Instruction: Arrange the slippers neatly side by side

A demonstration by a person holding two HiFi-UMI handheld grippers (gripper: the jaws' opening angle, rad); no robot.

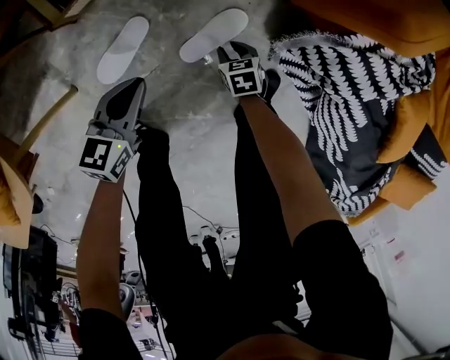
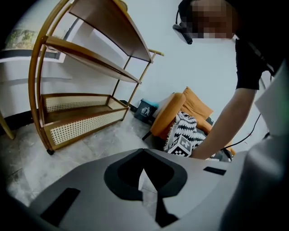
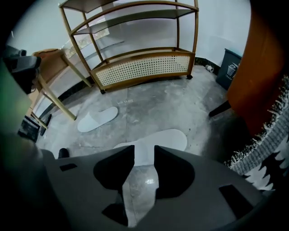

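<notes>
Two white slippers lie apart on the grey floor, the left slipper (image 1: 123, 49) angled away from the right slipper (image 1: 213, 34). My right gripper (image 1: 223, 53) hangs pointing steeply down at the near end of the right slipper. In the right gripper view its jaws (image 3: 143, 149) stand open, the right slipper (image 3: 158, 139) showing through the gap with nothing pressed between the pads; the left slipper (image 3: 97, 119) lies further off. My left gripper (image 1: 136, 86) is nearer me, short of the left slipper. Its jaws (image 2: 143, 152) are shut and empty, and no slipper shows in its view.
An orange armchair (image 1: 394, 21) draped with a black-and-white blanket (image 1: 351, 98) stands close on the right. A wooden shelf with rattan panels (image 3: 140, 67) lines the far wall, a dark bin (image 3: 230, 67) beside it. A wooden table leg (image 3: 54, 97) stands left. The person's black-trousered legs (image 1: 169, 232) are below.
</notes>
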